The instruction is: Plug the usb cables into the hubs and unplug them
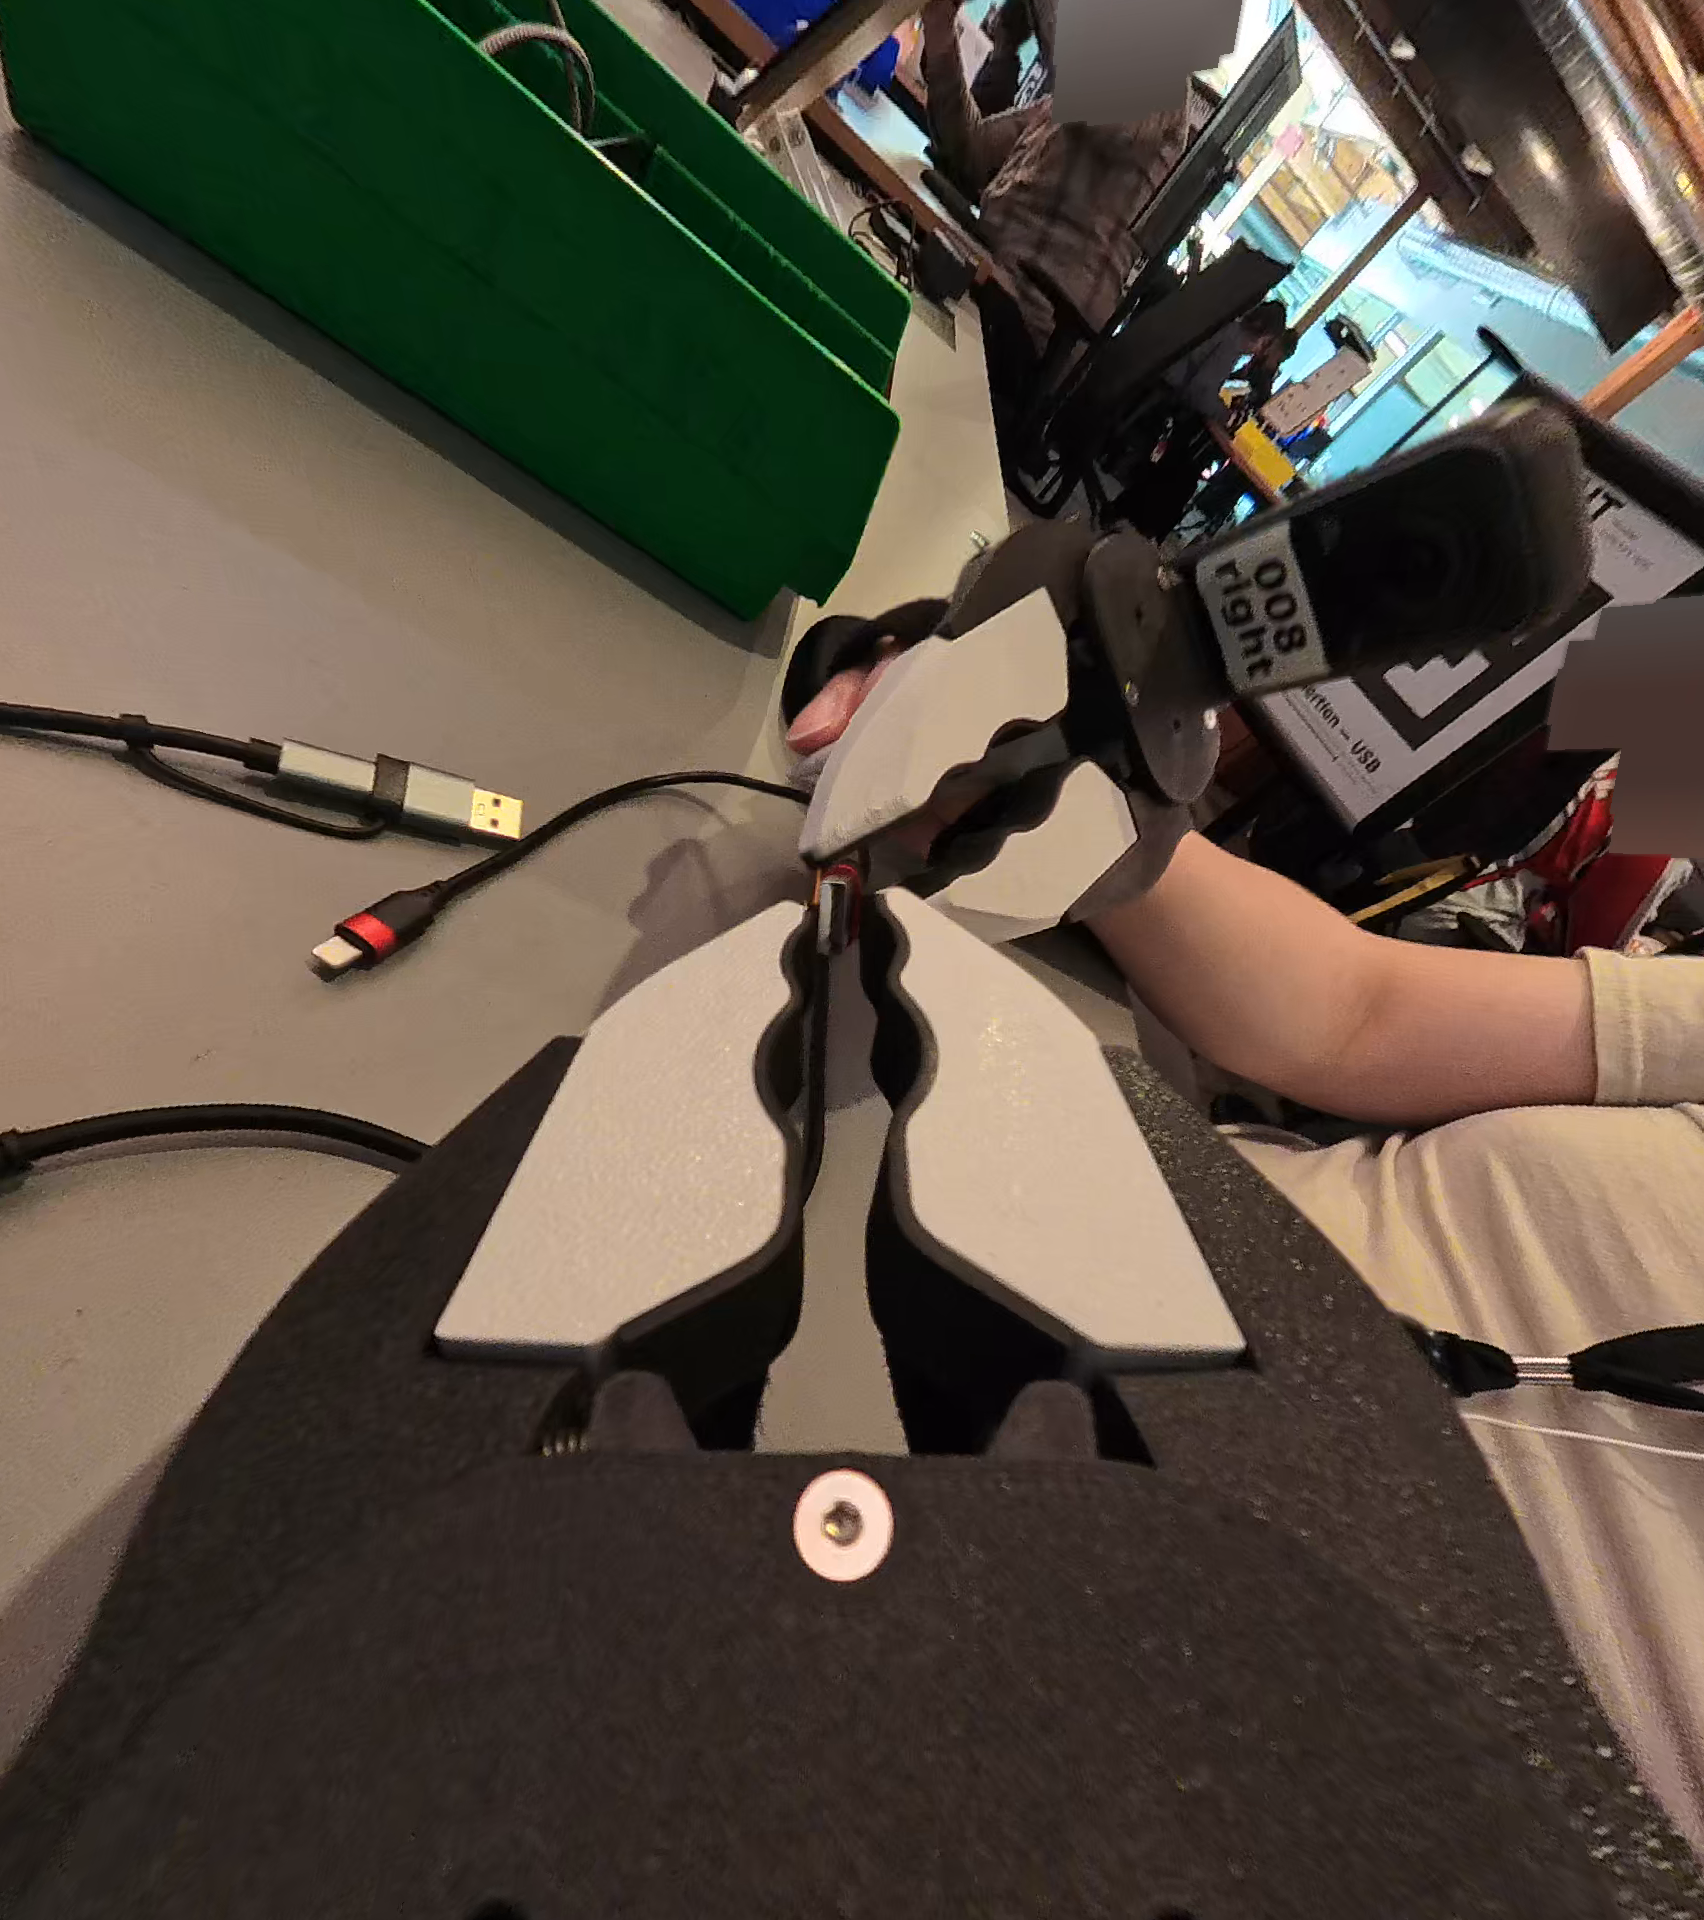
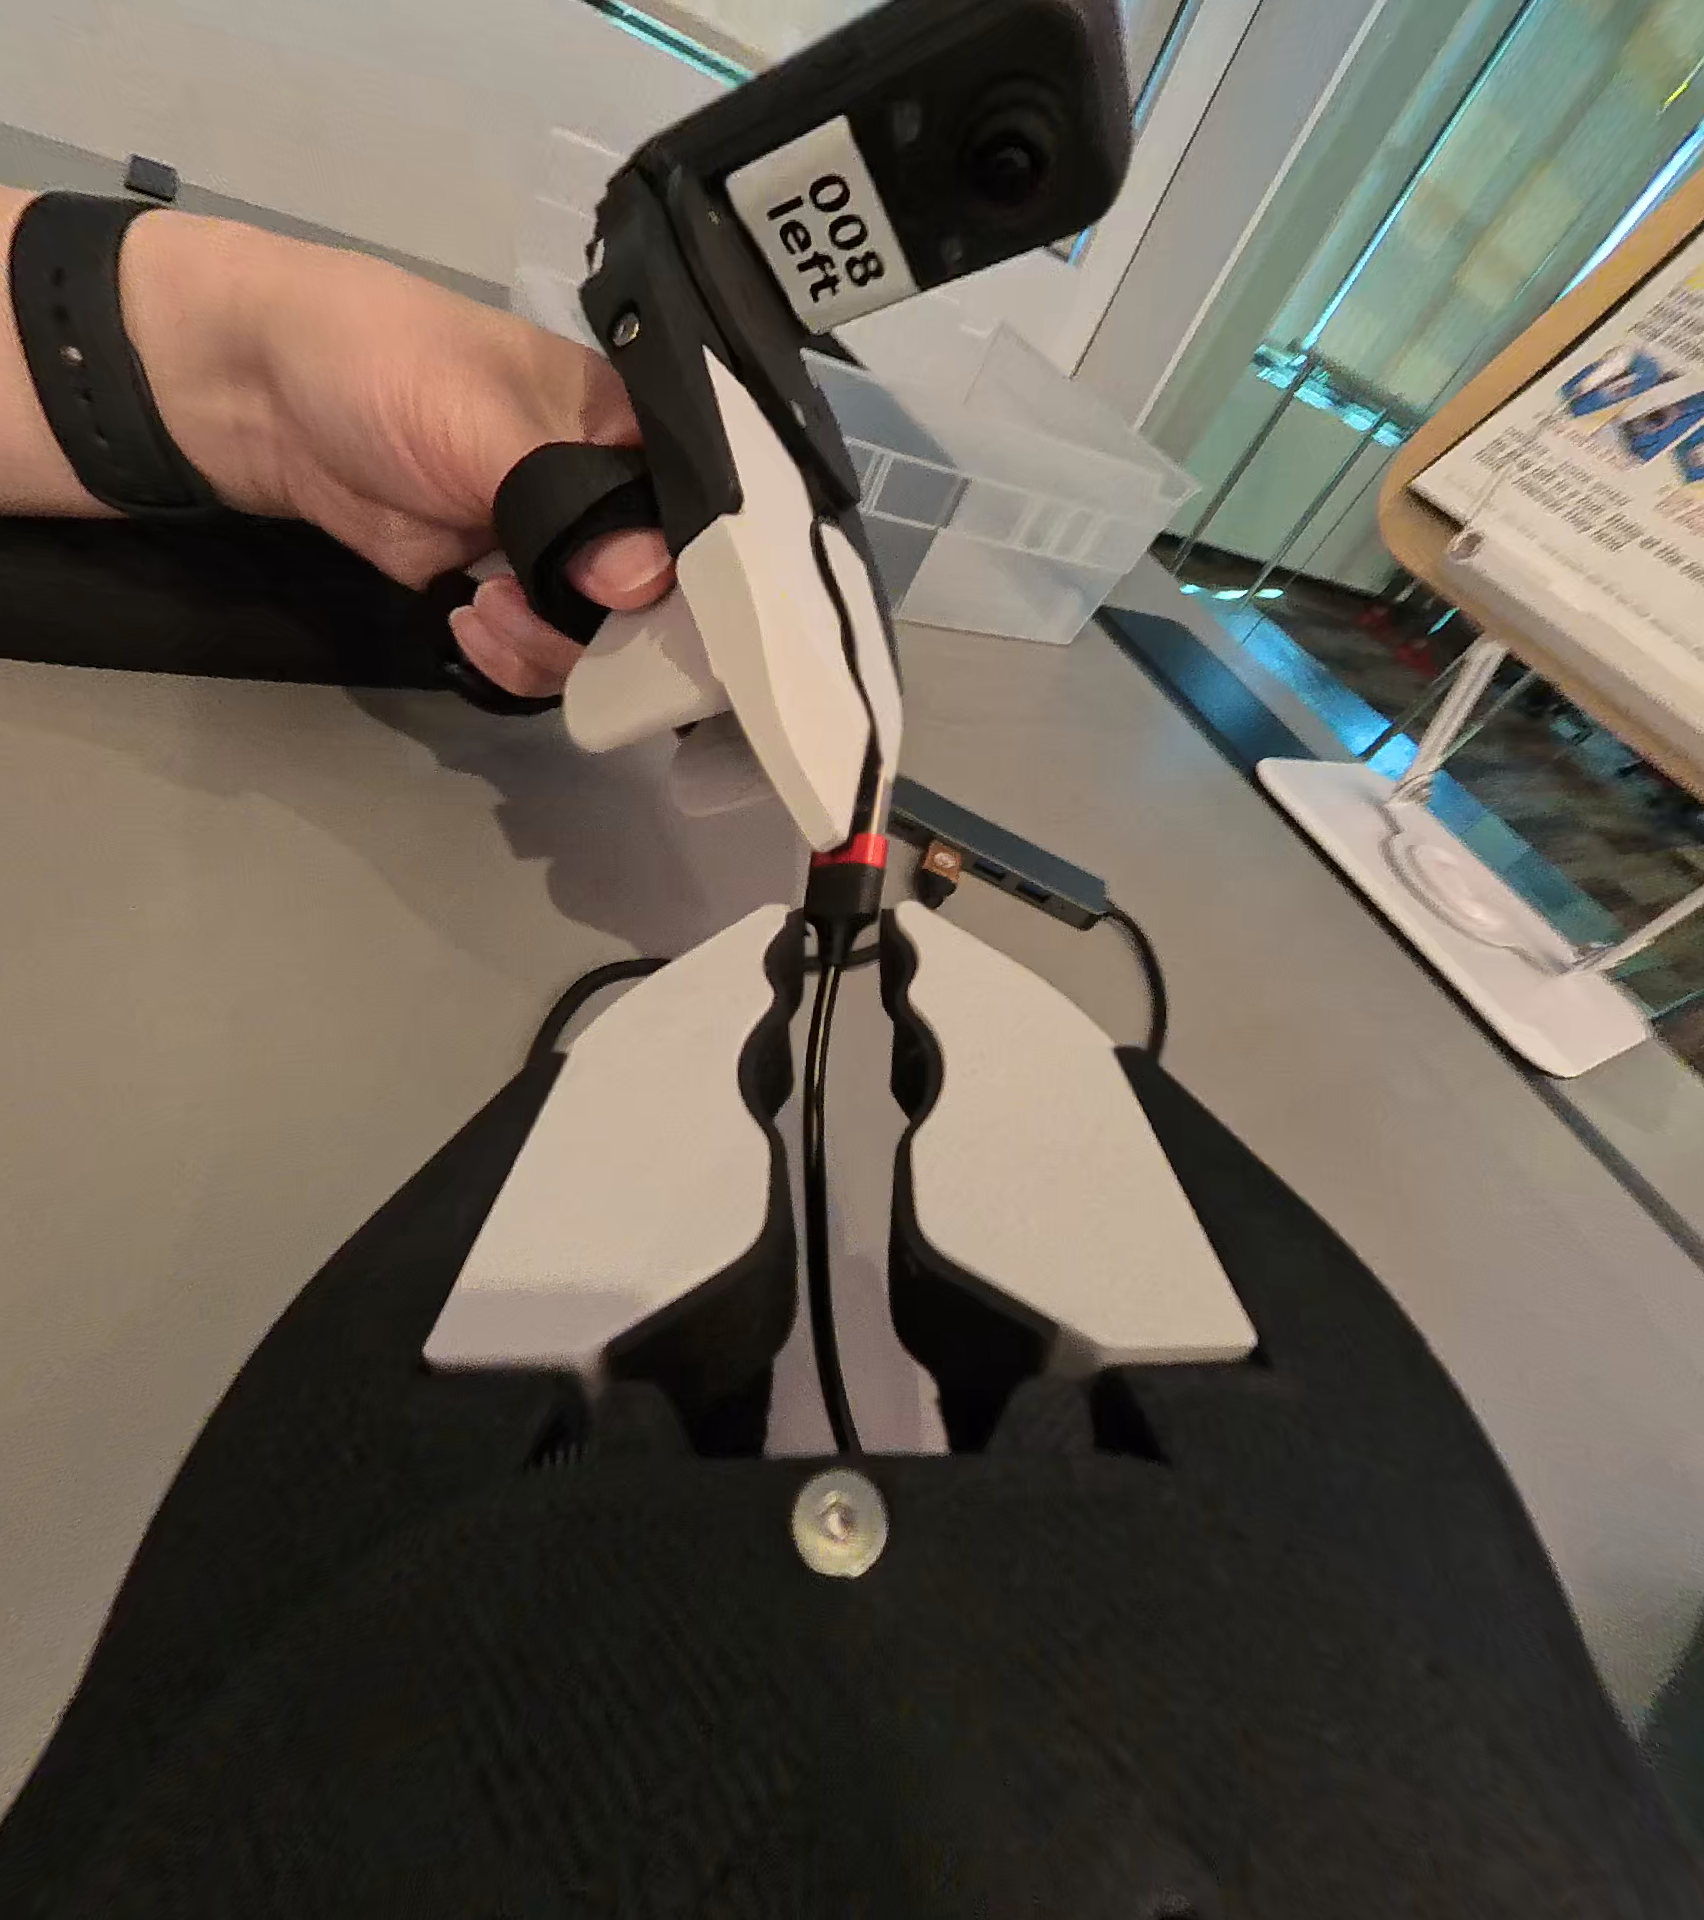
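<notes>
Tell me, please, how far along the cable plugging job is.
One orange plug seems seated in the hub. Both the left claw and right claw pinch a red-banded plug, not yet inserted. The silver USB plug lies loose on the table.

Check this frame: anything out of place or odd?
Mildly odd: the left tongs and right tongs both pinch one plug, red and black, tip to tip above the table. The hub lies beyond, so this looks like a handover, not an insertion.
</notes>
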### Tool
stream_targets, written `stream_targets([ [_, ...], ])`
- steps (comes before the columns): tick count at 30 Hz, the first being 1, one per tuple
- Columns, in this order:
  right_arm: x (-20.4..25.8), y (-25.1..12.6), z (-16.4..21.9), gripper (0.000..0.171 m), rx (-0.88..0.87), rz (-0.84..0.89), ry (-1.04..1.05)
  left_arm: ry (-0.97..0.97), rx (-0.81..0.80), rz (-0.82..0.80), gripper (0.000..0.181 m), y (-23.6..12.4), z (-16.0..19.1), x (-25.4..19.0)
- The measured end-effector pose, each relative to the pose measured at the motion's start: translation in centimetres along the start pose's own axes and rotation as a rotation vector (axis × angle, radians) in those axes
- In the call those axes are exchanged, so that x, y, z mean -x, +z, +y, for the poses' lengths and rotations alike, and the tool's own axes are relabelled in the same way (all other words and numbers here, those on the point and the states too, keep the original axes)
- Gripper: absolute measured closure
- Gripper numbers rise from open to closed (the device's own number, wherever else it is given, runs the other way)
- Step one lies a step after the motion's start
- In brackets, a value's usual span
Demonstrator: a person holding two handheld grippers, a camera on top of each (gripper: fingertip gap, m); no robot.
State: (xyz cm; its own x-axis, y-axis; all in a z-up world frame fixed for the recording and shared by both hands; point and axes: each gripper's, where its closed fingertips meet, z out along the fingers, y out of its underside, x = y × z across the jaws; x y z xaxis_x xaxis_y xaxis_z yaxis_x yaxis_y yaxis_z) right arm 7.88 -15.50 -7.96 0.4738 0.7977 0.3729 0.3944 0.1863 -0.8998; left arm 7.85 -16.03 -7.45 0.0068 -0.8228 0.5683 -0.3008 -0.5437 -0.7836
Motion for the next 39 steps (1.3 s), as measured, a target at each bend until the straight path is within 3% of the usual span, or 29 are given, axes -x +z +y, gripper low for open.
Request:
stream_targets([
  [4, -1.6, -0.6, -0.7, 0.138, -0.046, 0.145, -0.091, -0.107, -0.072, 0.070, 0.174, -0.9, -0.8, -0.1],
  [12, -2.2, -0.9, -2.6, 0.133, -0.110, 0.298, -0.201, -0.332, -0.273, 0.222, 0.174, -3.1, -3.2, 0.0],
  [23, -1.0, 0.1, -2.8, 0.160, -0.085, 0.302, -0.279, -0.382, -0.198, 0.271, 0.174, -1.9, -2.1, -0.6],
  [39, -0.6, -0.4, -3.5, 0.164, -0.129, 0.240, -0.202, -0.395, -0.199, 0.340, 0.174, -1.9, -2.3, -1.5],
])
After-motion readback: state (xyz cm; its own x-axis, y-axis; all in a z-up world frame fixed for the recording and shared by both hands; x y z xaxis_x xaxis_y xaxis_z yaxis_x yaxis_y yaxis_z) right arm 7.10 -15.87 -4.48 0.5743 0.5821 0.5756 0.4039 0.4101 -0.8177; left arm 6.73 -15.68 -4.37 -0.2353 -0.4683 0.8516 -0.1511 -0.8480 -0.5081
